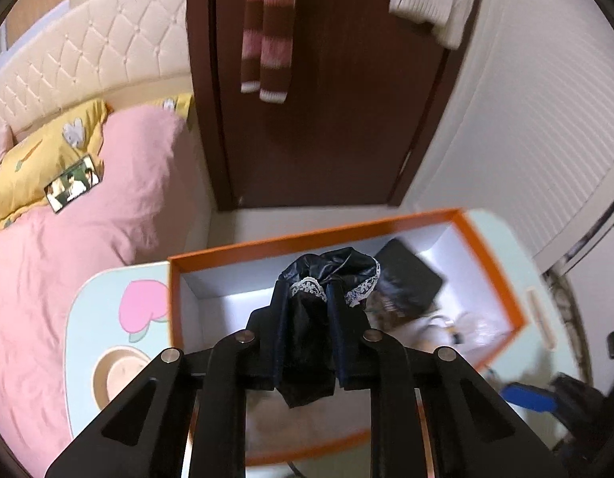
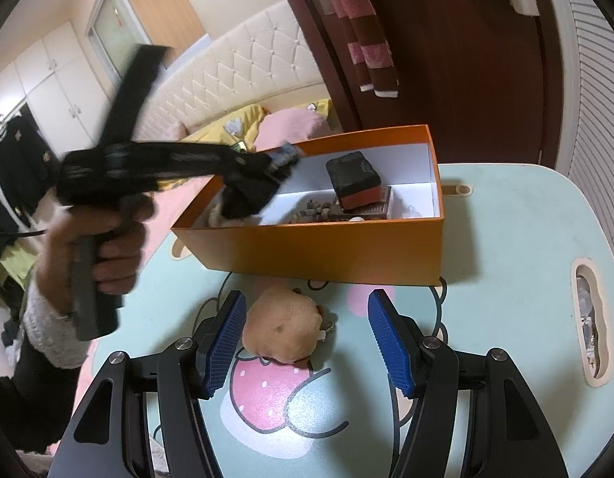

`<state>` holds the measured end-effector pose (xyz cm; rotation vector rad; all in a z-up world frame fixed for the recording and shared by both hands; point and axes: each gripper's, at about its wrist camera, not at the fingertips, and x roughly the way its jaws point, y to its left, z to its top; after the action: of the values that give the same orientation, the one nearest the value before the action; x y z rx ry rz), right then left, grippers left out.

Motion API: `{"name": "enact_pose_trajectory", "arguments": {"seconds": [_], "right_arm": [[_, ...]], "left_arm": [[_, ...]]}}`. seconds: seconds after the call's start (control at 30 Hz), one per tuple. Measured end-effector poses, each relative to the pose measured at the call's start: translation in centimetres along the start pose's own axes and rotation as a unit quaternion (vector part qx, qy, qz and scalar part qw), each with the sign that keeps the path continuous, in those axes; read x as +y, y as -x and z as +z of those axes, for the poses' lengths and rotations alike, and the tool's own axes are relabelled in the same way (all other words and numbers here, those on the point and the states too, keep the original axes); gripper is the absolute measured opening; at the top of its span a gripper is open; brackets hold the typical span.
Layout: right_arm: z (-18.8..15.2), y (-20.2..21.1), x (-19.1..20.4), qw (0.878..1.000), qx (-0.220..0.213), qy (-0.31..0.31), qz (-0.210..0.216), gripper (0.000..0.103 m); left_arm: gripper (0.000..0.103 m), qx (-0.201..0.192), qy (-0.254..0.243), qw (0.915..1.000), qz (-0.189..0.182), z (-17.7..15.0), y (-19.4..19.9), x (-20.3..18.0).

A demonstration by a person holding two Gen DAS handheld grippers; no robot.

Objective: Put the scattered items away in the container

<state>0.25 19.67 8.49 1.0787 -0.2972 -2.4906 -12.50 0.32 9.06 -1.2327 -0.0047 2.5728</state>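
Note:
My left gripper [image 1: 309,298] is shut on a black satin cloth with white lace trim [image 1: 307,342] and holds it over the open orange box [image 1: 307,235]. In the right wrist view the left gripper [image 2: 267,167] hangs over the box's left end [image 2: 307,247]. The box holds a black block [image 2: 352,173], a patterned box and small dark bits. My right gripper [image 2: 303,318] is open above the table, its blue pads [image 2: 223,342] on either side of a tan plush toy [image 2: 283,326] that lies in front of the box.
The box stands on a pale green table [image 2: 506,239] with cartoon prints and a slot handle [image 2: 589,318]. A bed with pink bedding [image 1: 88,219] is to the left. A brown door [image 1: 327,99] with hanging scarves stands behind.

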Motion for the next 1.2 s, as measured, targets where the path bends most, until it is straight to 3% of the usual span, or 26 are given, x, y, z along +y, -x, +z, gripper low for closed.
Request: {"name": "enact_pose_trajectory", "arguments": {"seconds": [0.17, 0.23, 0.33, 0.53, 0.7, 0.87, 0.93, 1.03, 1.1, 1.2], "right_arm": [[0.1, 0.5, 0.4, 1.0, -0.004, 0.007, -0.004, 0.063], [0.2, 0.5, 0.4, 1.0, -0.004, 0.007, -0.005, 0.063], [0.3, 0.4, 0.4, 1.0, 0.0, 0.008, -0.012, 0.063], [0.3, 0.4, 0.5, 1.0, 0.002, 0.004, -0.027, 0.063], [1.2, 0.6, 0.2, 0.999, -0.003, 0.01, -0.043, 0.063], [4.2, 0.6, 0.2, 0.997, -0.026, 0.034, -0.069, 0.063], [5.9, 0.0, 0.2, 0.994, -0.033, 0.046, -0.088, 0.063], [8.3, -2.2, -0.2, 0.992, -0.025, 0.057, -0.109, 0.063], [9.4, -4.1, -0.6, 0.993, -0.009, 0.051, -0.103, 0.063], [10.2, -6.4, -0.9, 0.993, 0.01, 0.056, -0.106, 0.063]], "left_arm": [[0.02, -0.053, 0.027, 0.9974, -0.04, -1.4, 5.5, 0.9], [0.02, -0.054, 0.037, 0.9963, -0.056, -2.6, 7.1, 1.3], [0.02, -0.052, 0.035, 0.9968, -0.048, -4.7, 8.3, 1.5], [0.02, -0.018, 0.09, 0.992, -0.087, -9.2, 6.6, 2.8], [0.02, -0.014, 0.097, 0.9935, -0.057, -12.0, 5.0, 2.3], [0.021, -0.025, 0.085, 0.994, -0.065, -12.9, 4.9, 1.9], [0.023, -0.022, 0.073, 0.995, -0.064, -13.1, 5.0, 1.7], [0.037, -0.017, 0.057, 0.9961, -0.066, -13.5, 5.2, 1.4], [0.056, -0.01, 0.048, 0.9968, -0.063, -13.9, 5.3, 1.2], [0.057, -0.016, 0.047, 0.9971, -0.057, -14.8, 5.7, 1.4]]}}
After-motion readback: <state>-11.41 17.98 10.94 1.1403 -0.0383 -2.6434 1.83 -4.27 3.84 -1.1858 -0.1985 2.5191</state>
